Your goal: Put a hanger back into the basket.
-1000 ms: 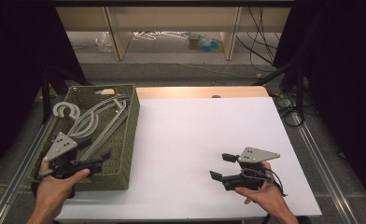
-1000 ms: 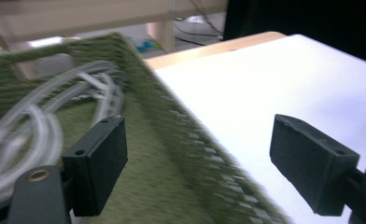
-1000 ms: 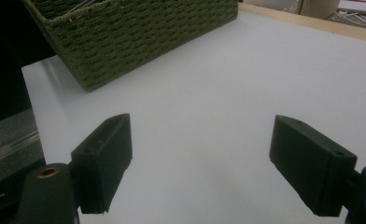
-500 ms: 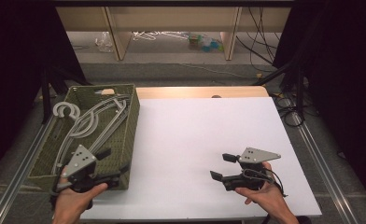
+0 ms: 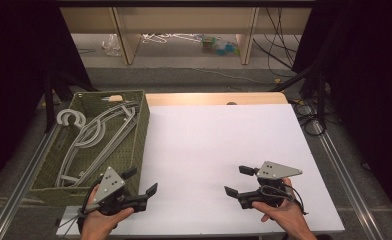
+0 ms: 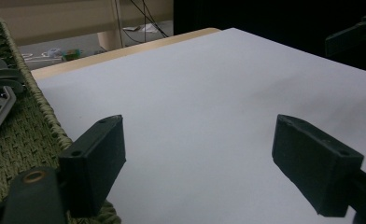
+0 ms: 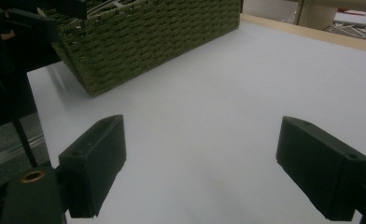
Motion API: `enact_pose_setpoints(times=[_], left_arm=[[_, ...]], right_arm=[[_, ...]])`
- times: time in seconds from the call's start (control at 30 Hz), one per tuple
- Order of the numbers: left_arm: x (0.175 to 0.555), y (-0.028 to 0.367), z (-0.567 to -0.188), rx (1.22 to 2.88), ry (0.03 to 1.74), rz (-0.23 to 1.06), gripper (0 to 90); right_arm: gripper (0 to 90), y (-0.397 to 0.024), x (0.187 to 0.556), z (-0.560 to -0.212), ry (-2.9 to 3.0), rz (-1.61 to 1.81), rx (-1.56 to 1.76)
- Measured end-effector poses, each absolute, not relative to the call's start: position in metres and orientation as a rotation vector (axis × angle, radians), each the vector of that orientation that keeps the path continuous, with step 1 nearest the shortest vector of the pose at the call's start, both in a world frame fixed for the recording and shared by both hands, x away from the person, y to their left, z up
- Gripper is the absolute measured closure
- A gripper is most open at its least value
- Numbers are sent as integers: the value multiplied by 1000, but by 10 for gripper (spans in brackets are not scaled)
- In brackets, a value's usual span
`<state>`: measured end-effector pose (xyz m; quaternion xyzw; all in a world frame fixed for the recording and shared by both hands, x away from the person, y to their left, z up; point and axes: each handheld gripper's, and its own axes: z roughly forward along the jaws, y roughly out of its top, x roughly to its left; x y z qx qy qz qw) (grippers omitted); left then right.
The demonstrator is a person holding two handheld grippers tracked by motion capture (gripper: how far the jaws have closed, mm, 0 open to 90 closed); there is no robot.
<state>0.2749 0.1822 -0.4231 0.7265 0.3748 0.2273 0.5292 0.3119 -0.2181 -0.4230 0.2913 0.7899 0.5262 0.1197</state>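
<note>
Since the earlier frames we note the left gripper [image 5: 140,182] has come away from over the basket [image 5: 140,131], toward the near edge of the table and rightward; it now sits just off the basket's near right corner, over the white sheet [image 5: 219,145]. Its jaws stand wide apart with nothing between them, and in the left gripper view [image 6: 200,154] bare white surface shows in the gap. We see the basket, green and woven, at the left side of the table. Grey hangers [image 5: 96,137] lie inside it, overlapping, with one hook curled toward the far left corner. In the left gripper view the basket's wall [image 6: 27,135] runs just beside the left jaw.

Moving right, the middle of the sheet carries nothing. The right gripper [image 5: 239,181] rests low at the near right in the person's hand, in the same spot as before, pointing left toward the basket. Its jaws have just been opening and now stand spread, nothing between them; the right gripper view [image 7: 200,154] shows plain white sheet in the gap and the basket [image 7: 162,37] well beyond.
</note>
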Motion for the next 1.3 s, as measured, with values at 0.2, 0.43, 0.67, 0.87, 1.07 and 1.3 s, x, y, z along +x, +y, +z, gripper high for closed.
enact_pose_setpoints(times=[0.2, 0.43, 0.67, 0.87, 1.07, 1.3], left_arm=[[275, 184, -428, 1728, 878, 543, 158], [274, 181, -434, 1716, 881, 540, 159], [272, 179, -435, 1710, 873, 535, 159], [271, 176, -435, 1702, 868, 522, 158], [271, 177, -434, 1707, 846, 536, 159], [271, 176, -434, 1710, 838, 532, 160]], right_arm=[[168, -225, 303, -426, 2279, 1560, 881], [168, -234, 296, -430, 2266, 1545, 877], [168, -239, 287, -430, 2244, 1537, 862], [168, -240, 286, -430, 2247, 1540, 873], [167, -237, 285, -430, 2222, 1563, 867], [167, -237, 285, -429, 2236, 1543, 859]])
